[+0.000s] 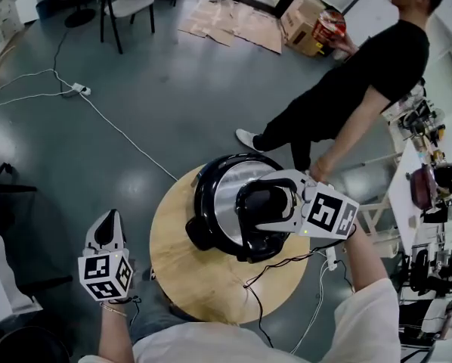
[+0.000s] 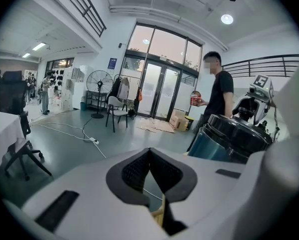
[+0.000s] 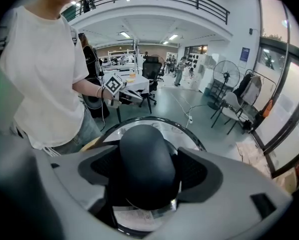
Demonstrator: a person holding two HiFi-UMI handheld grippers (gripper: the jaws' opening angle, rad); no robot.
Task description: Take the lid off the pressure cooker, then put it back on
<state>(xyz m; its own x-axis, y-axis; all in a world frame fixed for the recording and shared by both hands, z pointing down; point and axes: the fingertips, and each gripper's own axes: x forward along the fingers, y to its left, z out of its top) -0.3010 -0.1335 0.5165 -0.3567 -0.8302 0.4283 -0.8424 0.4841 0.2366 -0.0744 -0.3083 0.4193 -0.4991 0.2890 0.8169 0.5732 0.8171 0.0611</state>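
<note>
The black pressure cooker [image 1: 198,231] stands upright on a round wooden table [image 1: 182,278], steel lid [image 1: 227,190] seated on top

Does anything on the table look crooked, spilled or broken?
Nothing stands out. The pressure cooker stands upright on the round table, its lid sits squarely on it, and nothing is spilled. The right gripper straddles the lid's handle.

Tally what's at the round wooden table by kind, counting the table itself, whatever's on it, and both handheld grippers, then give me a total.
Round wooden table: 1
Pressure cooker, with its lid on: 1
Black cord on the tabletop: 1
Grippers: 2, the left gripper and the right gripper
Total: 5
</note>
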